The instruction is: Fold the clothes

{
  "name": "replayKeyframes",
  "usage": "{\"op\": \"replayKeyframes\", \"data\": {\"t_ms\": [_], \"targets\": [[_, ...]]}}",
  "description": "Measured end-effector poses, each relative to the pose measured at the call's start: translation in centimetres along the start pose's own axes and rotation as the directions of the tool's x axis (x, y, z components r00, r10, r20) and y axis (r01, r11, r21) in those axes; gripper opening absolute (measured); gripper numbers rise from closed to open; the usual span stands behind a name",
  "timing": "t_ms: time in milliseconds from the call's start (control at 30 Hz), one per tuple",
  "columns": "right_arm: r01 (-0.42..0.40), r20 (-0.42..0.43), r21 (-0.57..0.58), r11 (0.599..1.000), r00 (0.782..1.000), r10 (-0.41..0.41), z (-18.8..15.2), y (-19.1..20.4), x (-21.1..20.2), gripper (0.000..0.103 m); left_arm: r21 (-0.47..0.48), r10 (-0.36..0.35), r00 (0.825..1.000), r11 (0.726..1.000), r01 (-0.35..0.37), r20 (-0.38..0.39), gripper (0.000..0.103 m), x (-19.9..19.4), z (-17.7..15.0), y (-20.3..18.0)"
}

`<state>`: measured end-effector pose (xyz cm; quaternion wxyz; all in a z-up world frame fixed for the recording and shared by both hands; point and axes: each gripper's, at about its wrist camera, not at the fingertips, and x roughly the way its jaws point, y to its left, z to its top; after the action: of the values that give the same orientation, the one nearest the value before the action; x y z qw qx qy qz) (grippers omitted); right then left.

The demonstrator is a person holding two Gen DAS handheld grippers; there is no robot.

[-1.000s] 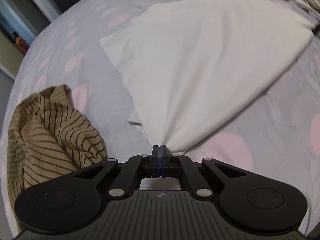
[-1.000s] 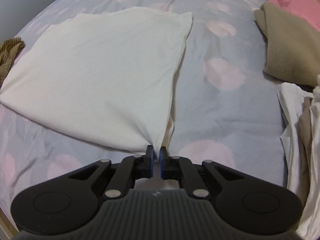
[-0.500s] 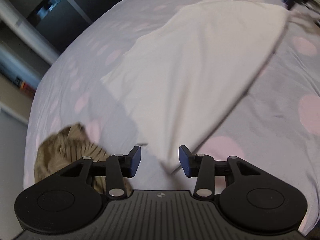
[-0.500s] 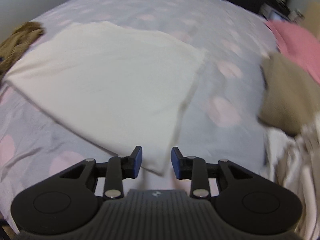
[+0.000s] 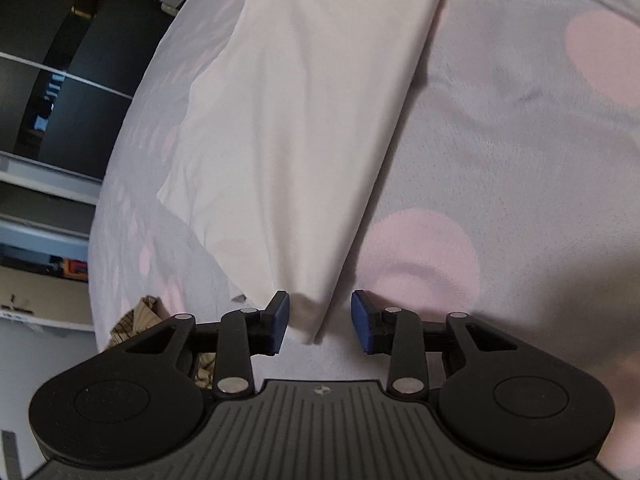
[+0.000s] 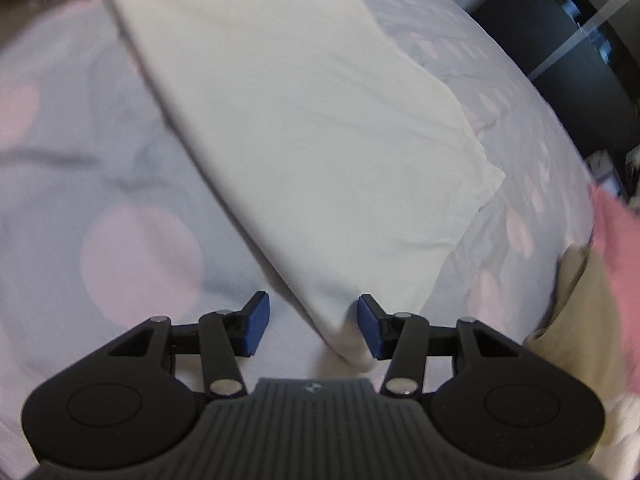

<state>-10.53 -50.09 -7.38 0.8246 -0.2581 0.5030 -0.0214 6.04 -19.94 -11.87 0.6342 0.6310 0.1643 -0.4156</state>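
Observation:
A white folded garment (image 5: 304, 120) lies flat on the grey bedspread with pink dots (image 5: 520, 128). Its near corner lies between the open jaws of my left gripper (image 5: 319, 322), not gripped. In the right wrist view the same white garment (image 6: 312, 140) lies spread out, and its other near corner sits between the open jaws of my right gripper (image 6: 310, 325). Both grippers hold nothing.
A striped tan garment (image 5: 132, 322) lies crumpled at the left gripper's lower left. A tan folded cloth (image 6: 580, 320) and a pink cloth (image 6: 616, 240) lie at the right of the right gripper. Dark shelves (image 5: 52, 92) stand beyond the bed's left edge.
Both grippers were shut on the garment's near corners a second ago. They have opened and let go. The garment now lies flat, and both cameras have tilted and moved in close to its corners.

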Motion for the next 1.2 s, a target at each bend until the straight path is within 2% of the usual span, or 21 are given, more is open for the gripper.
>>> {"op": "replayKeyframes", "data": {"t_ms": [100,167,267,300,367,400,433,600,700,800,967,1133,1200], "targets": [[0.046,0.019,-0.061,0.997,0.999,-0.044,0.1,0.7,0.4,0.051,0.065,0.06,0.998,0.996,-0.061,0.014,0.02,0.5,0.6,-0.9],[0.106,0.042,-0.124,0.987,0.994,-0.102,0.3,1.4,0.7,0.048,0.071,0.083,0.996,0.994,-0.084,0.018,0.013,0.9,1.2,-1.1],[0.164,0.055,-0.199,0.966,0.986,-0.156,0.8,1.9,1.0,0.029,0.066,0.078,0.997,0.995,-0.079,0.014,0.006,1.1,1.4,-0.7],[0.16,0.052,-0.209,0.965,0.987,-0.153,1.0,1.9,1.0,0.018,0.069,0.077,0.997,0.995,-0.078,0.013,0.004,1.2,1.4,-0.5],[0.166,0.055,-0.221,0.961,0.986,-0.158,1.1,1.8,0.9,0.014,0.052,0.078,0.997,0.996,-0.079,0.013,0.002,0.9,1.3,0.2],[0.175,0.064,-0.215,0.961,0.984,-0.165,1.2,1.5,0.7,0.009,0.038,0.079,0.997,0.996,-0.08,0.014,0.002,0.7,1.2,0.6],[0.183,0.074,-0.202,0.962,0.982,-0.172,1.2,1.0,0.3,0.007,0.023,0.081,0.997,0.996,-0.082,0.016,0.001,0.4,1.2,1.1],[0.214,0.124,-0.106,0.971,0.972,-0.2,2.4,-1.6,-2.3,0.004,-0.073,0.143,0.987,0.988,-0.138,0.069,0.001,-3.1,1.2,5.0],[0.216,0.152,-0.083,0.973,0.968,-0.202,3.0,-2.4,-4.6,0.004,-0.079,0.171,0.981,0.983,-0.164,0.096,0.001,-5.6,1.4,6.2],[0.169,0.161,-0.061,0.984,0.974,-0.158,2.9,-2.8,-6.8,0.004,-0.059,0.171,0.979,0.985,-0.165,0.112,0.0,-7.5,0.9,6.5],[0.05,0.158,-0.113,0.992,0.987,-0.031,2.2,-1.8,-9.7,0.004,-0.003,0.125,0.984,0.992,-0.125,0.127,0.0,-9.7,-0.6,5.6],[-0.09,0.121,-0.185,0.979,0.986,0.114,1.1,0.4,-11.4,0.004,0.037,0.062,0.991,0.997,-0.067,0.121,0.0,-10.7,-2.0,4.0],[-0.131,0.09,-0.201,0.971,0.984,0.152,0.5,1.3,-11.2,0.004,0.017,0.021,0.993,1.0,-0.023,0.117,0.0,-10.3,-2.0,3.9]]}}
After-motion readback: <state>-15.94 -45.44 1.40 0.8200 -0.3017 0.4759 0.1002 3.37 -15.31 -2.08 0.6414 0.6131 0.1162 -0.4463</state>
